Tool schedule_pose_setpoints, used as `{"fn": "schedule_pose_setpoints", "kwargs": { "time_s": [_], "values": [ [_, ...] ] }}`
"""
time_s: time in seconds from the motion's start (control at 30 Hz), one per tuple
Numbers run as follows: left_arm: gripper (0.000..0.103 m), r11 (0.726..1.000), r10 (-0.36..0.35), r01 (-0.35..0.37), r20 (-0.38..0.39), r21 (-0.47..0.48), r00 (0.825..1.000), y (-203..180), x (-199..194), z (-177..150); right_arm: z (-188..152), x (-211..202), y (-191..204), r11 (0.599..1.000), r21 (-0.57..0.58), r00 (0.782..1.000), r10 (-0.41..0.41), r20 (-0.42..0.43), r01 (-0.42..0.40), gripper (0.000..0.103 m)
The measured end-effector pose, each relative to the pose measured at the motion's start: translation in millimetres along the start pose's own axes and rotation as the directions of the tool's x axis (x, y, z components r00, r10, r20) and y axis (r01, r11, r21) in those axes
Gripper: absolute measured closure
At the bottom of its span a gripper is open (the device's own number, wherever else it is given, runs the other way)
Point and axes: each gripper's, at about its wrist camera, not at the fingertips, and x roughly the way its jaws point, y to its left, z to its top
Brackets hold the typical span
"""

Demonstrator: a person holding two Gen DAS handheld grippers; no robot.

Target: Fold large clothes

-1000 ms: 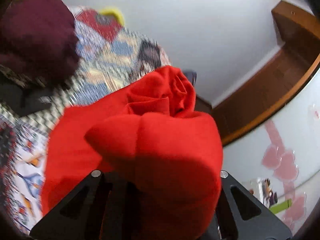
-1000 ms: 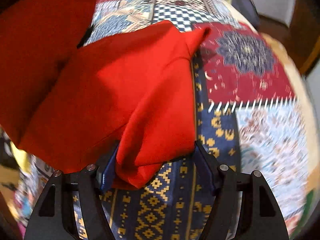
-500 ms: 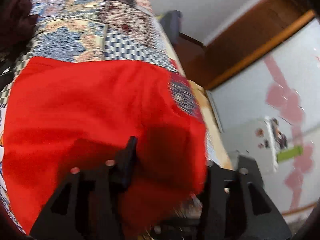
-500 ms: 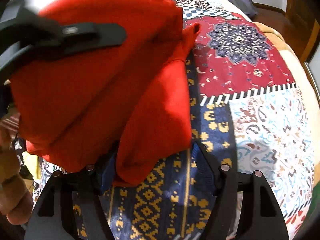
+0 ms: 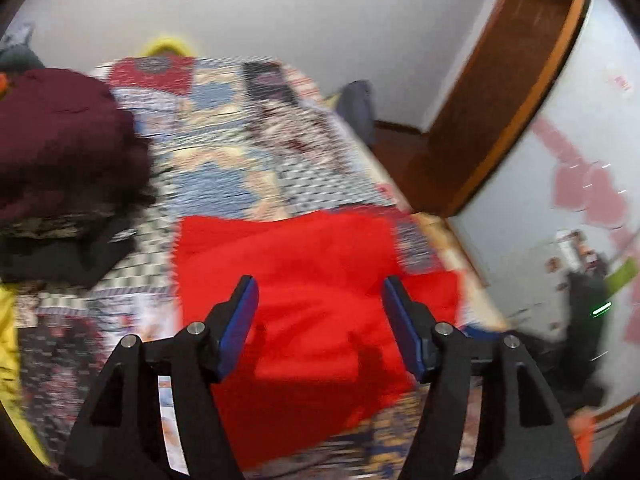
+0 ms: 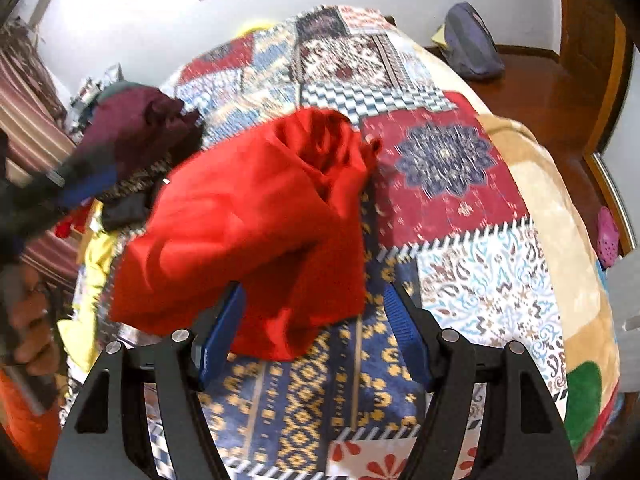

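A red garment (image 5: 304, 304) lies folded on the patchwork bedspread (image 5: 224, 160). My left gripper (image 5: 320, 312) is open above it, jaws wide apart with nothing between them. In the right wrist view the red garment (image 6: 256, 224) lies bunched on the bedspread (image 6: 480, 264), with a crumpled end at the far side. My right gripper (image 6: 314, 320) is open, its blue pads either side of the garment's near corner without pinching it. The left view is motion-blurred.
A pile of dark maroon and black clothes (image 5: 60, 152) sits at the bed's left; it also shows in the right wrist view (image 6: 132, 140). Yellow cloth (image 6: 92, 264) lies beside it. A wooden door frame (image 5: 500, 92) and a grey bag (image 6: 472, 44) are beyond the bed.
My left gripper has let go of the red garment and pulled back above it. The garment now lies on the bed. My right gripper's jaws stay apart around the near corner.
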Motion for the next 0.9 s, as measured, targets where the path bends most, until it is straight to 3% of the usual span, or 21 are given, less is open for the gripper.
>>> {"fn": "schedule_pose_setpoints", "kwargs": {
  "time_s": [0.07, 0.17, 0.27, 0.5, 0.6, 0.73, 0.9],
  "values": [
    [0.040, 0.998, 0.068, -0.068, -0.039, 0.007, 0.997, 19.7, 9.2, -10.4, 10.0, 3.2, 6.0, 0.999, 0.004, 0.999, 0.032, 0.013, -0.032, 0.035],
    [0.040, 0.993, 0.116, -0.114, -0.107, 0.029, 0.987, 37.3, 24.3, -31.2, 18.4, 17.3, 14.7, 0.997, 0.028, 0.997, 0.075, 0.013, -0.076, 0.035],
    [0.039, 0.994, 0.109, -0.105, -0.146, 0.038, 0.983, 50.3, 32.4, -52.3, 25.6, 28.1, 18.3, 0.992, 0.068, 0.994, 0.106, 0.018, -0.107, 0.035],
    [0.037, 0.997, 0.070, -0.071, -0.122, -0.001, 0.990, 67.7, 30.1, -75.8, 36.1, 60.6, 8.8, 0.967, 0.211, 0.988, 0.154, -0.025, -0.145, 0.036],
    [0.037, 0.995, 0.089, -0.085, -0.098, 0.044, 0.991, 64.2, 25.0, -80.3, 35.2, 62.2, 9.5, 0.964, 0.224, 0.989, 0.148, -0.020, -0.140, 0.056],
    [0.037, 0.994, 0.089, -0.082, -0.099, 0.065, 0.991, 62.8, 21.2, -77.7, 34.1, 42.9, 22.3, 0.985, 0.143, 0.995, 0.099, 0.024, -0.101, 0.088],
    [0.037, 0.996, 0.054, -0.045, -0.118, 0.081, 0.992, 64.5, 15.0, -75.5, 18.9, 16.9, 42.6, 1.000, -0.011, 0.997, -0.006, 0.079, 0.007, 0.092]
  ]
}}
